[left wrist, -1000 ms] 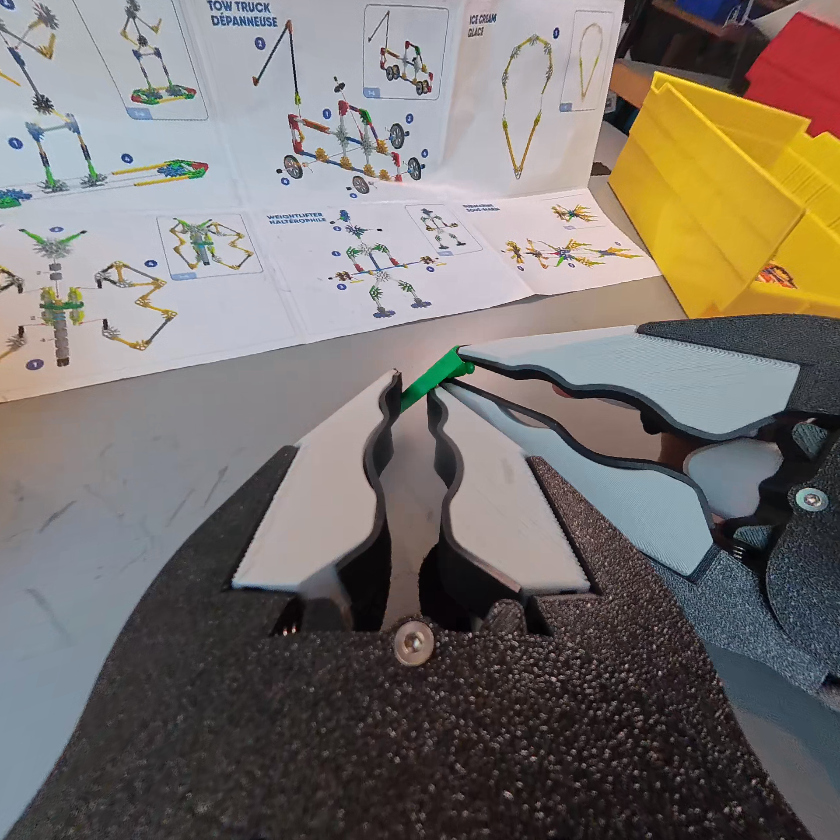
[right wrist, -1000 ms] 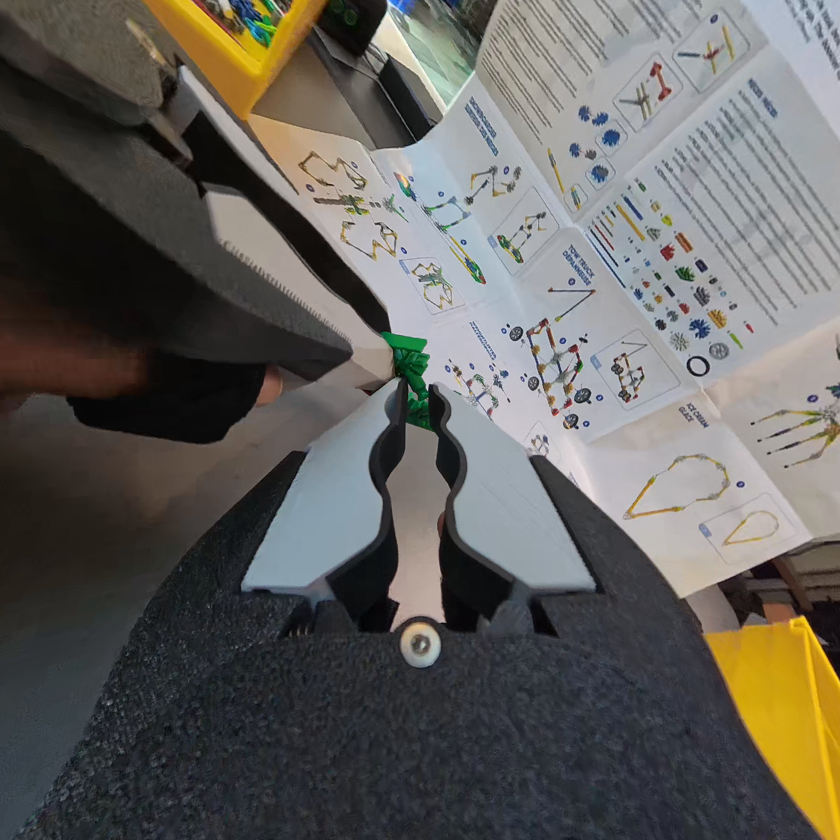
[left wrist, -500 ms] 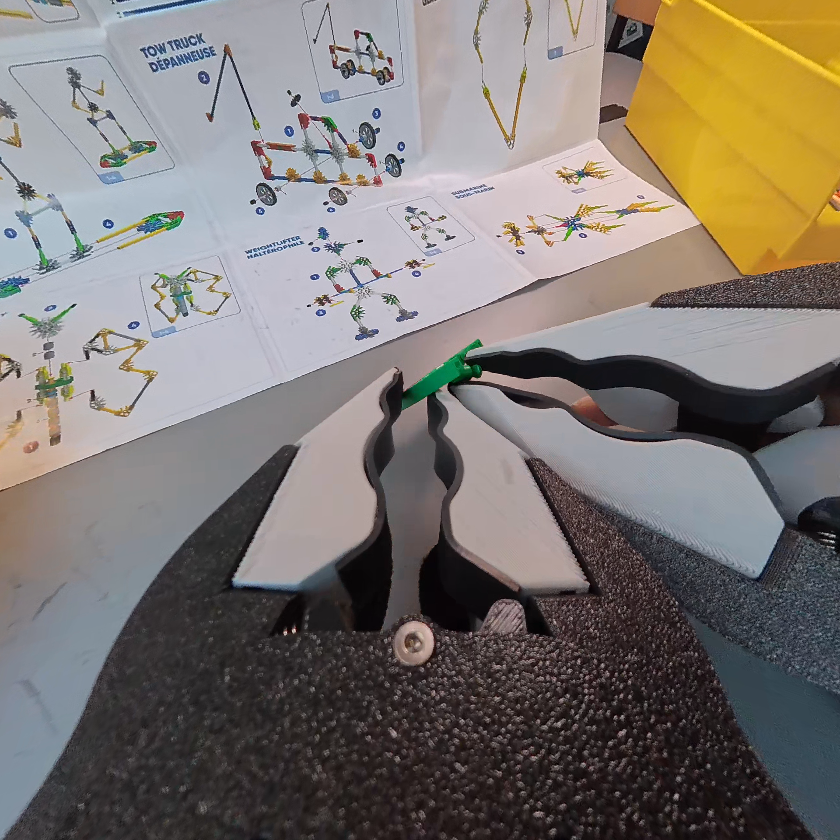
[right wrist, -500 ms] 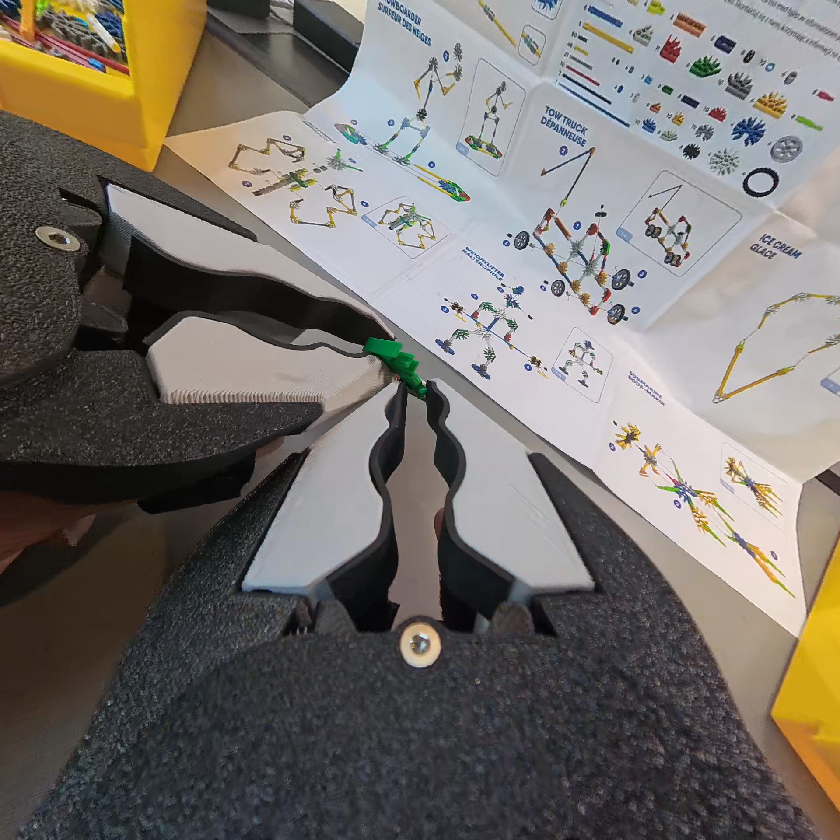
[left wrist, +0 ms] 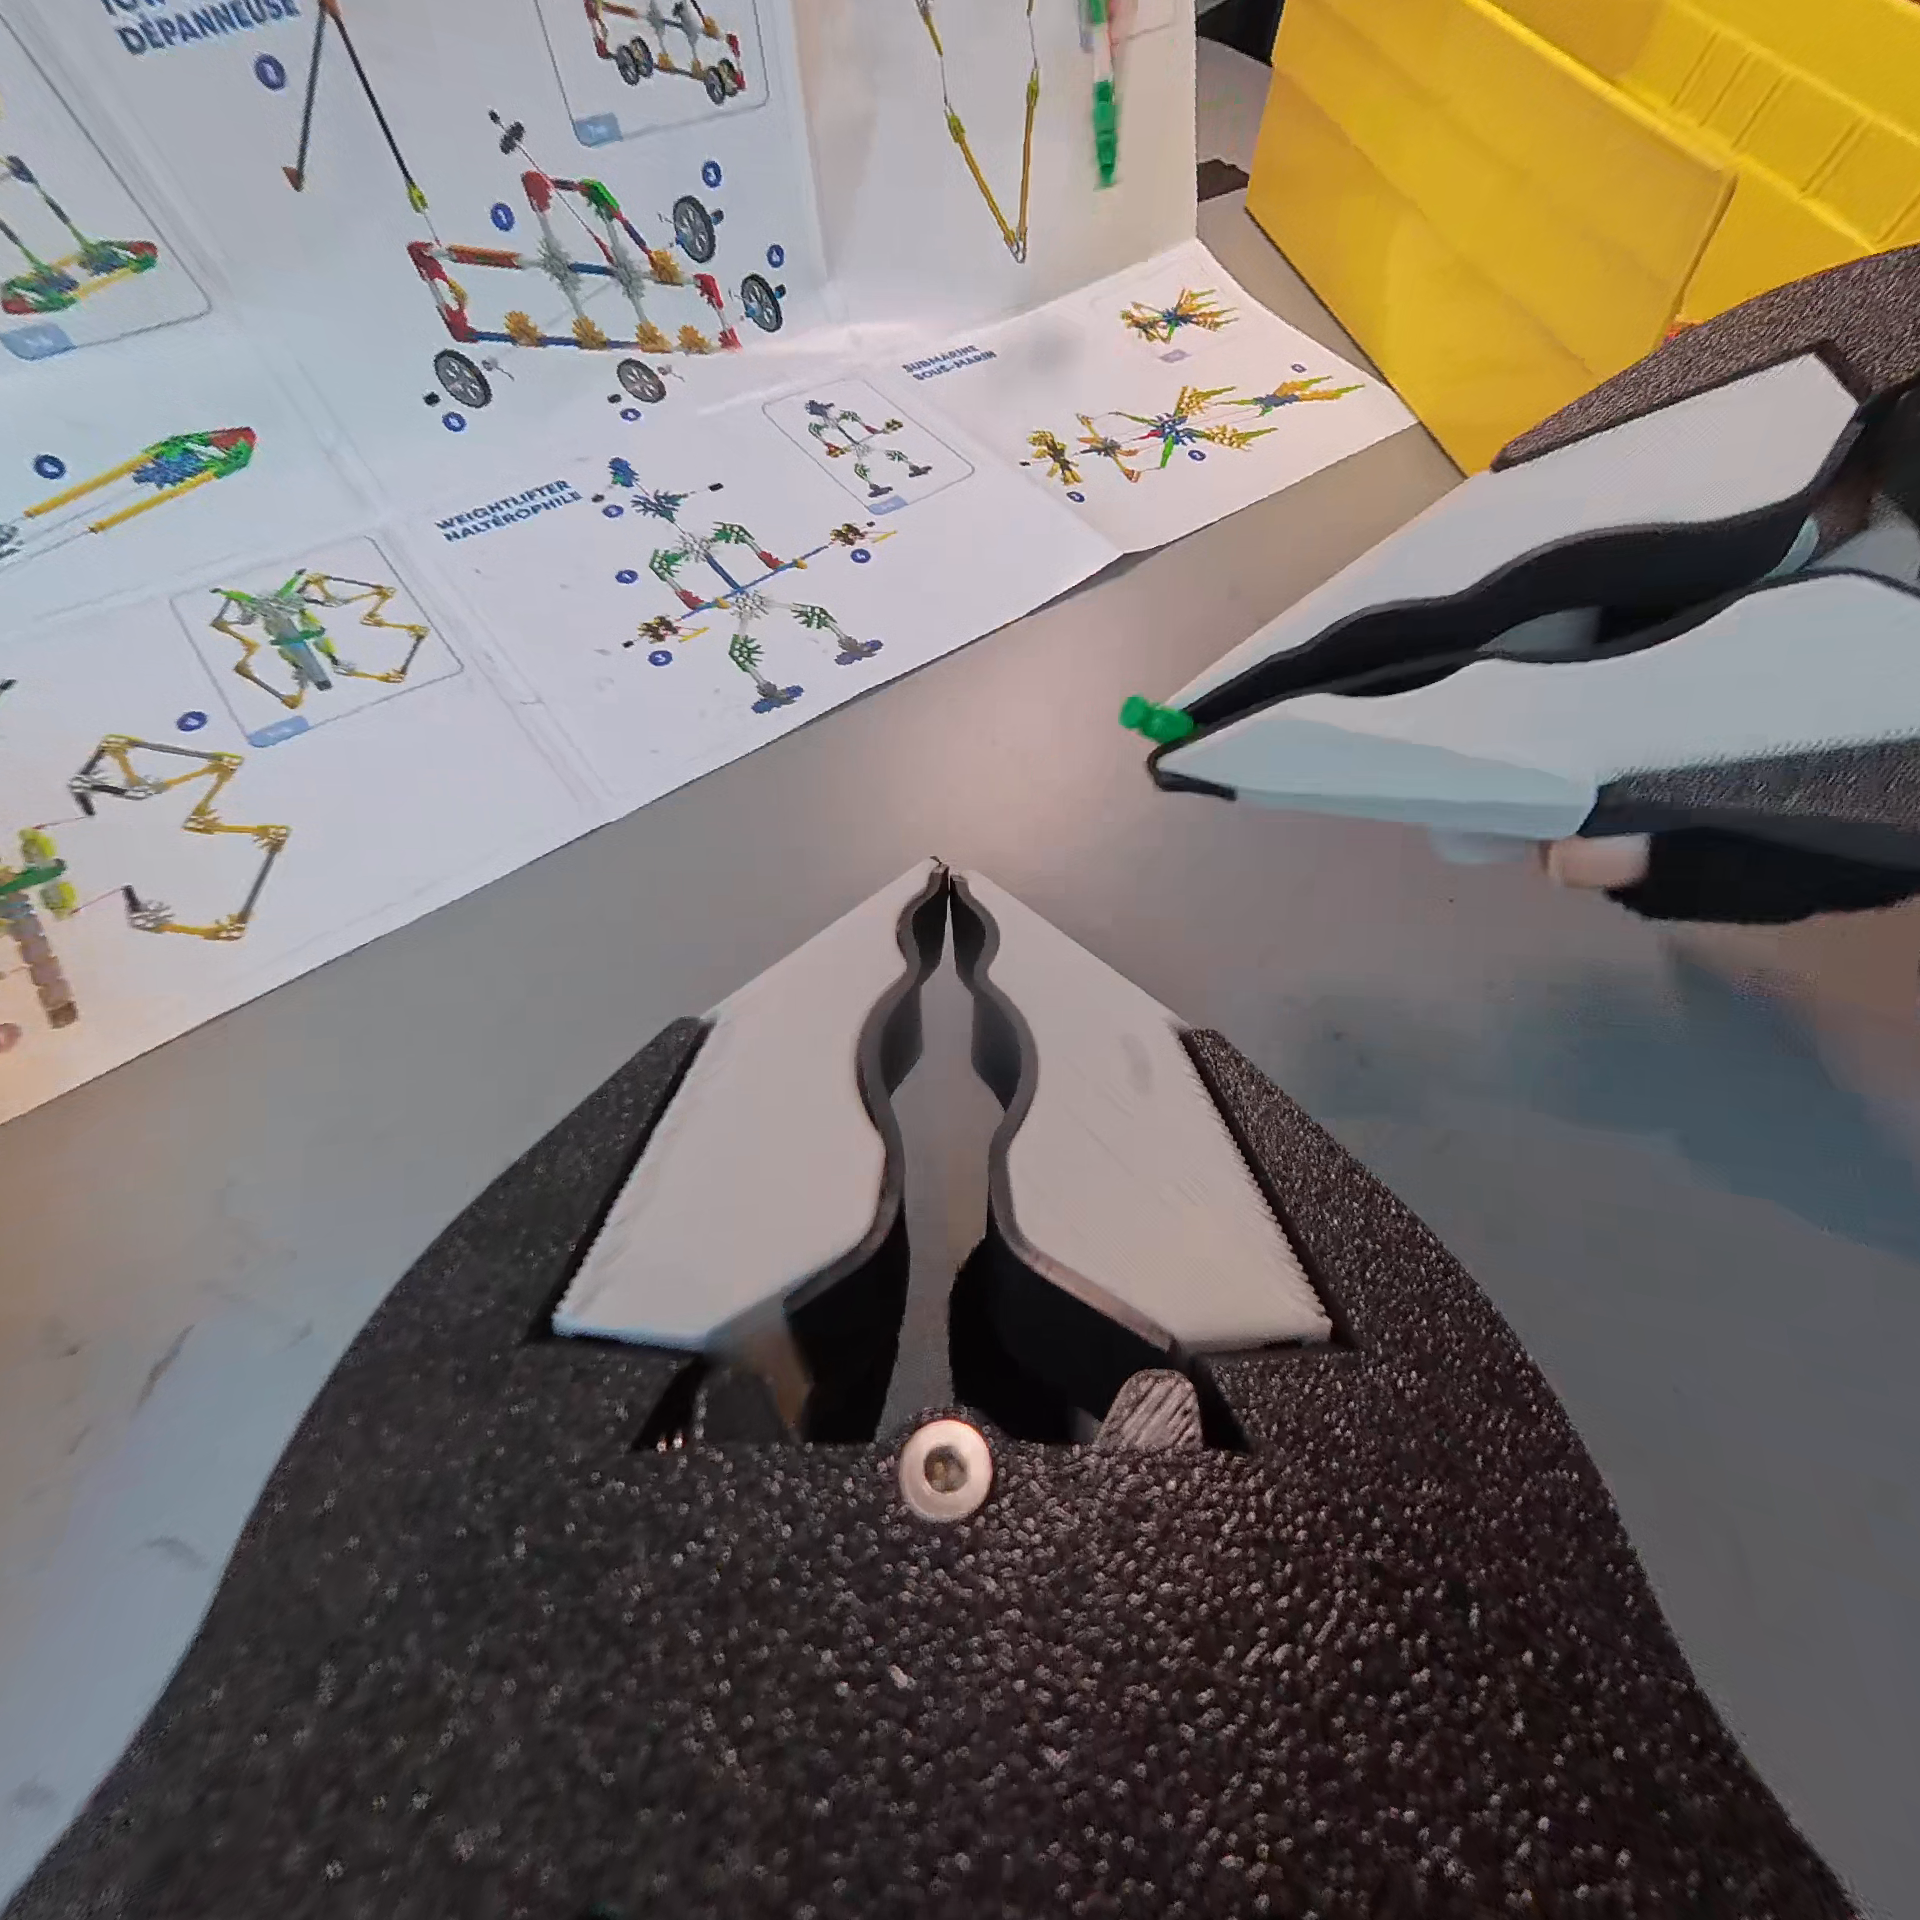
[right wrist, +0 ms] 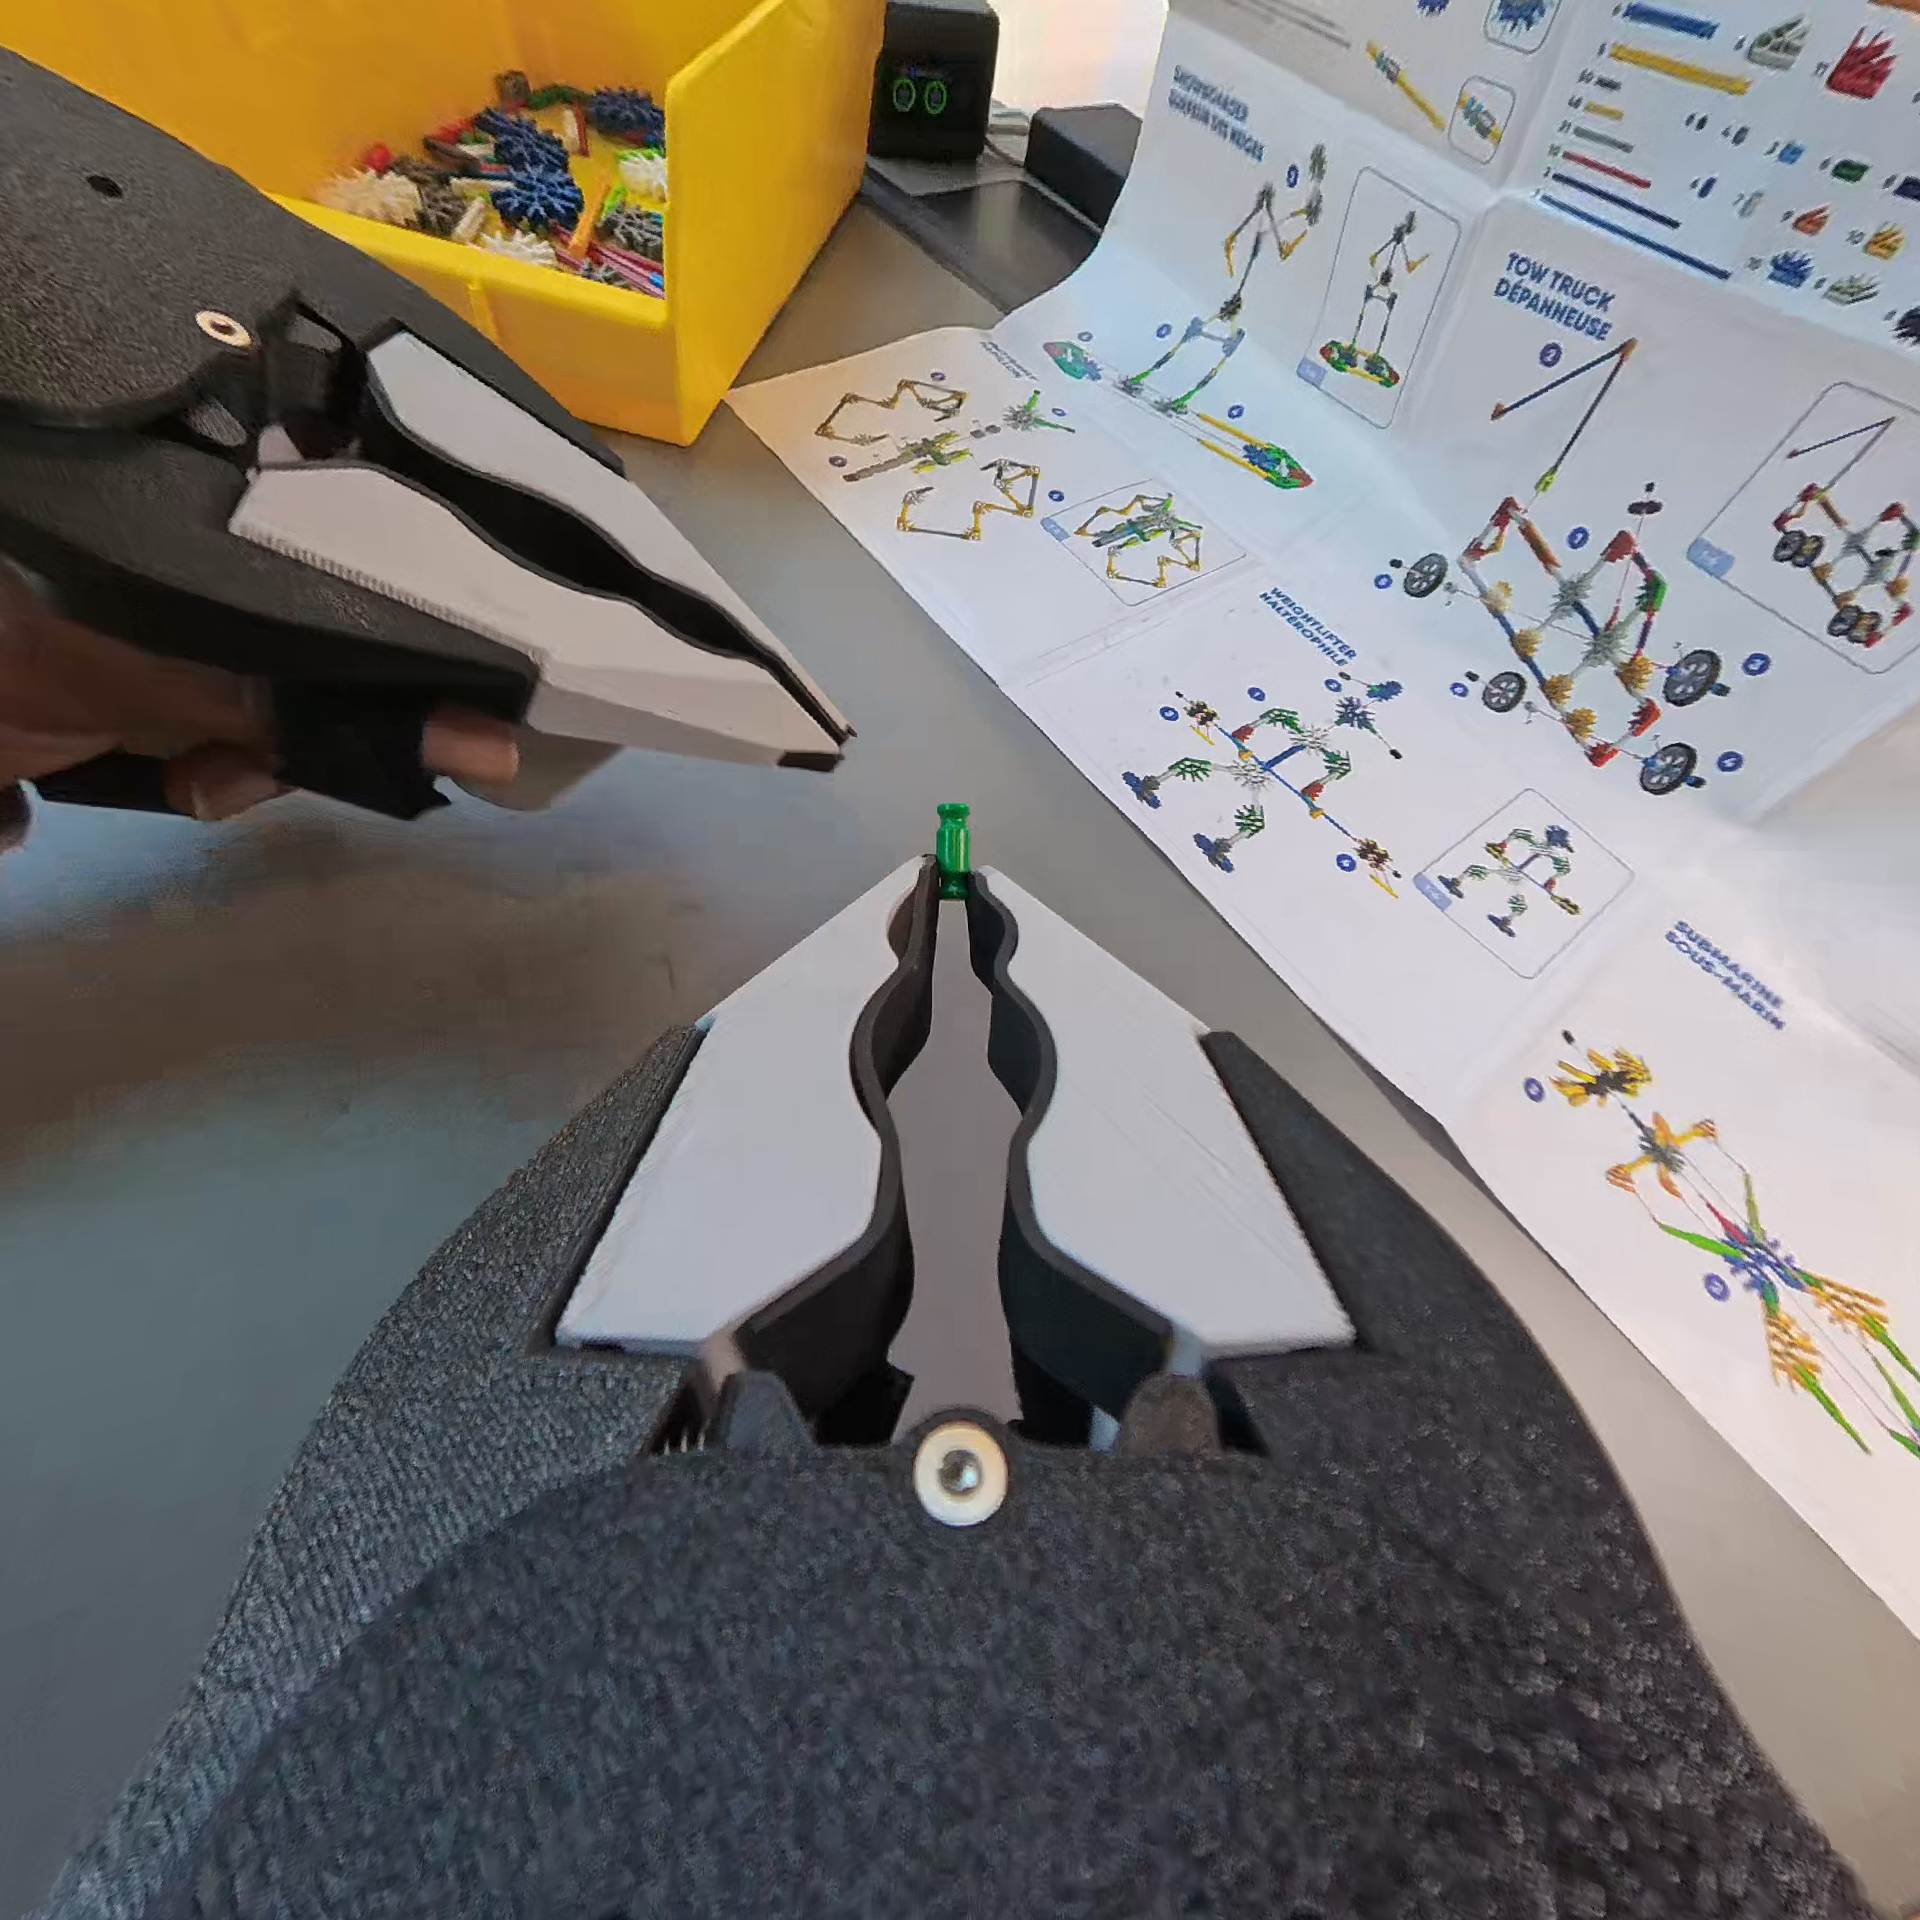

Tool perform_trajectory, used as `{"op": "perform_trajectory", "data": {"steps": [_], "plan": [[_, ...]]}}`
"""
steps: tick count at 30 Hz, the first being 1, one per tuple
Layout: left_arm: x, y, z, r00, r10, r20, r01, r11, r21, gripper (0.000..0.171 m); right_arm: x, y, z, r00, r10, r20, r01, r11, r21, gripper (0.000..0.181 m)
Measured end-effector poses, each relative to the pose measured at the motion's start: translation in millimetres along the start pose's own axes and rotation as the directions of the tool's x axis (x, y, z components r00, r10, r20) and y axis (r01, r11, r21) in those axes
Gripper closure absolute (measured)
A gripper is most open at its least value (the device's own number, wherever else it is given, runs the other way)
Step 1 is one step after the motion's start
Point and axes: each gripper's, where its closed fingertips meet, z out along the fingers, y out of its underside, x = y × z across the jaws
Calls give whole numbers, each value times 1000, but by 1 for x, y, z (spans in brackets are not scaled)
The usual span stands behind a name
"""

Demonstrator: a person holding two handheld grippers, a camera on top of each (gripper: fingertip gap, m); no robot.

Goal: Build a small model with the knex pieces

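Two grippers up, w/ a gap between them. Left wrist view: my left gripper [left wrist: 940, 883] has tips pressed together w/ nothing between, over the grey table [left wrist: 416, 1091]; off to the right, the right gripper [left wrist: 1179, 732] pinches a small green rod [left wrist: 1151, 719] poking out its tip. Instruction sheet [left wrist: 623, 436] lies ahead, yellow bin [left wrist: 1455, 229] top right. Right wrist view: my right gripper [right wrist: 952, 878] is clamped on the green rod [right wrist: 952, 840], which sticks straight out; left gripper [right wrist: 821, 748] sits near, upper left, tips together, not touching the rod. Yellow bin of parts [right wrist: 623, 343] behind it.
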Motion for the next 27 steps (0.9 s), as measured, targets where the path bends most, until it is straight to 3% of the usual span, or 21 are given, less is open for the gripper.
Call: {"op": "perform_trajectory", "data": {"steps": [3, 12, 15, 22, 27], "plan": [[5, -16, -13, 995, -26, -93, 31, 998, 53, 171, 6, -6, -17, 999, 42, 17, -42, 998, 52, 177], [29, -56, -43, 914, -76, -398, 137, 982, 127, 143, 4, 7, -28, 996, 36, 84, -42, 996, 75, 177], [37, -56, -53, 863, -92, -497, 168, 980, 111, 138, -6, 1, -26, 993, -26, 114, 13, 994, 110, 177], [42, -32, -49, 849, -46, -527, 123, 986, 113, 133, -34, -21, -16, 958, -247, 143, 213, 952, 222, 177], [43, -24, -48, 845, -37, -534, 99, 991, 88, 146, -49, -29, -12, 919, -371, 130, 329, 907, 264, 177]]}}
